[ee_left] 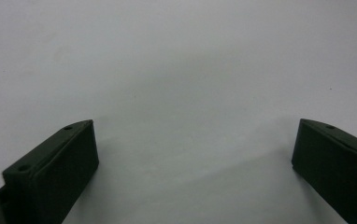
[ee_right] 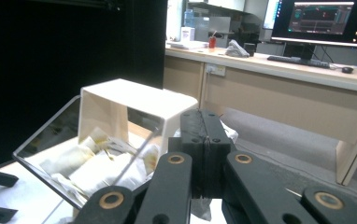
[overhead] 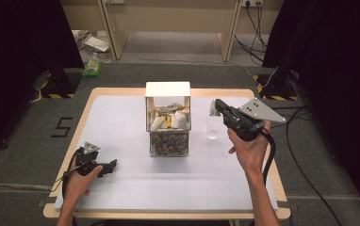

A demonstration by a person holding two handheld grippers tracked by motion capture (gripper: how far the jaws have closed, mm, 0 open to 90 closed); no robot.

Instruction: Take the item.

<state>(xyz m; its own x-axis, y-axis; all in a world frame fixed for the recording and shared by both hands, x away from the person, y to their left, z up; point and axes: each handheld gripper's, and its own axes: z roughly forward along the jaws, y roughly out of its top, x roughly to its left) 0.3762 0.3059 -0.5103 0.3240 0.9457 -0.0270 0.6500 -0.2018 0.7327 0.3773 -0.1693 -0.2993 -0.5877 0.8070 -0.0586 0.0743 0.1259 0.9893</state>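
A clear box [overhead: 167,141] with a white top [overhead: 167,88] stands mid-table, holding several pale sachets [overhead: 178,120]. To its right, a hand holds my right gripper [overhead: 216,104] in the air, shut on a small white sachet [overhead: 212,109]. A clear glass [overhead: 212,128] stands on the sheet just below that tip. In the right gripper view the jaws [ee_right: 205,140] are pressed together, with the sachet [ee_right: 229,132] peeking out behind them and the box [ee_right: 97,154] to the left. My left gripper [overhead: 110,165] rests on the white sheet at the near left, open [ee_left: 195,158] with nothing between its fingers.
A white sheet [overhead: 135,188] covers the wooden table [overhead: 168,215]. Black curtains hang on both sides. Cables [overhead: 305,174] trail on the floor at the right. A wooden desk [overhead: 168,19] stands behind the table, and a monitor [ee_right: 321,18] sits on it.
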